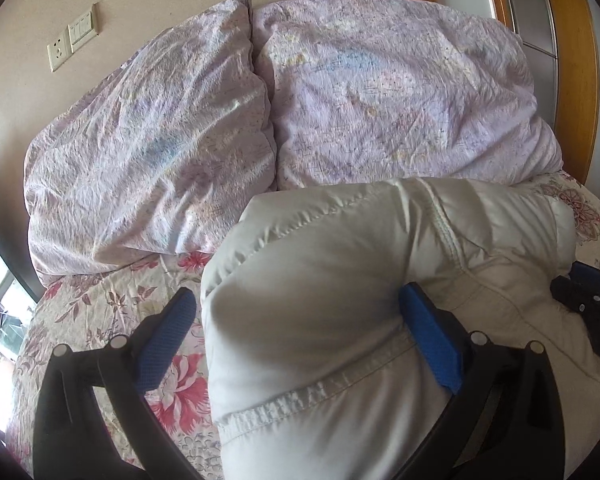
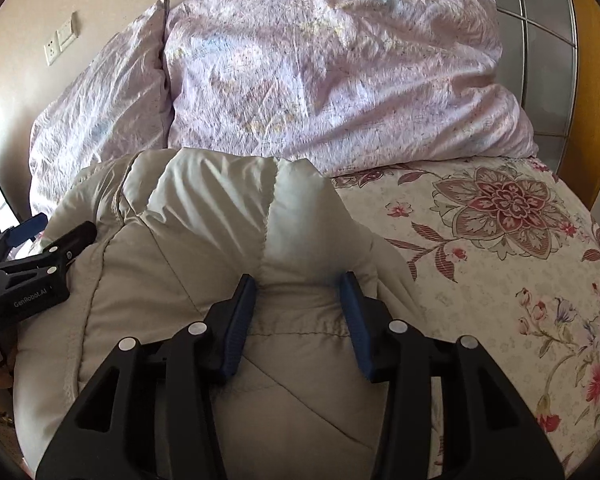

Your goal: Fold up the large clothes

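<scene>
A puffy off-white padded jacket lies bunched on the floral bed cover. Its thick fold sits between the wide jaws of my left gripper. The right blue pad dents the cloth, while the left pad stands a sliver clear of the jacket's edge. In the right wrist view the jacket bulges up where my right gripper is shut on a seamed fold, both pads pressing in. The left gripper shows at the jacket's left edge, and the right gripper shows at its right edge.
Two crumpled lilac bedding bundles lie across the head of the bed, just beyond the jacket. The floral bed cover stretches to the right. A wall with sockets is at the left, a wooden wardrobe at the right.
</scene>
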Demonstrator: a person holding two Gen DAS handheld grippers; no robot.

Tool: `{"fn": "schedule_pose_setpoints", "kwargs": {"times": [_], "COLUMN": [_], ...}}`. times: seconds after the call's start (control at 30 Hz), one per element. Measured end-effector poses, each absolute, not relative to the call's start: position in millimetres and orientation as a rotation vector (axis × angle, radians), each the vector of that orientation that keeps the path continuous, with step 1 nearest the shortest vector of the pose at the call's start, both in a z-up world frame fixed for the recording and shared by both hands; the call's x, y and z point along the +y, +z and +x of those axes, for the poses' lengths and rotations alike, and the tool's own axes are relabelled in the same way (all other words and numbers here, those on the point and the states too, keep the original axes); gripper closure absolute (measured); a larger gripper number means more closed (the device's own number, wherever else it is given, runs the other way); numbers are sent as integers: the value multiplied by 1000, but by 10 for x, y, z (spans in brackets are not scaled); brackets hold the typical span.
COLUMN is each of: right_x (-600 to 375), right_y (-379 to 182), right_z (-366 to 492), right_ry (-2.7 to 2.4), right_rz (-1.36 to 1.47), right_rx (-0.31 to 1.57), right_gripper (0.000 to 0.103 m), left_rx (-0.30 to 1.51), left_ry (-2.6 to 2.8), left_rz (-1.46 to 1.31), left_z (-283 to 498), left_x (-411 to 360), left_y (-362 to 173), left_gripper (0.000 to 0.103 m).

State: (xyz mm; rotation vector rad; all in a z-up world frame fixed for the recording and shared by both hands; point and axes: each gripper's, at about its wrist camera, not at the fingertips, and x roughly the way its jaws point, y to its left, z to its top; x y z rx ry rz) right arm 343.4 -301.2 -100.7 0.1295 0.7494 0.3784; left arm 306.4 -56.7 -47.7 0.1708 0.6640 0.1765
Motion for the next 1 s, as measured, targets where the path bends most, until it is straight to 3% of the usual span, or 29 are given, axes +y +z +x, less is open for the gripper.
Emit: {"fn": "schedule_pose_setpoints", "kwargs": {"times": [0.23, 0.5, 0.8, 1.0], "right_x": [-3005, -3815, -3271, -3105], "right_y": [-1075, -606, -601, -967], "right_z": [3477, 2945, 2570, 2668], "right_ry": [387, 387, 490, 446], "right_rz": [139, 376, 184, 111], "right_rx": [759, 662, 625, 774], "right_gripper": [57, 58, 58, 58], "left_rx": [627, 664, 670, 674], "left_ry": [255, 47, 41, 61], "left_rz": [247, 136, 139, 124], "left_z": [3079, 2636, 2590, 2562], "left_x": [-700, -388, -476, -583], "left_y": [-581, -260, -419, -586], "left_gripper": [2, 2, 2, 2]}}
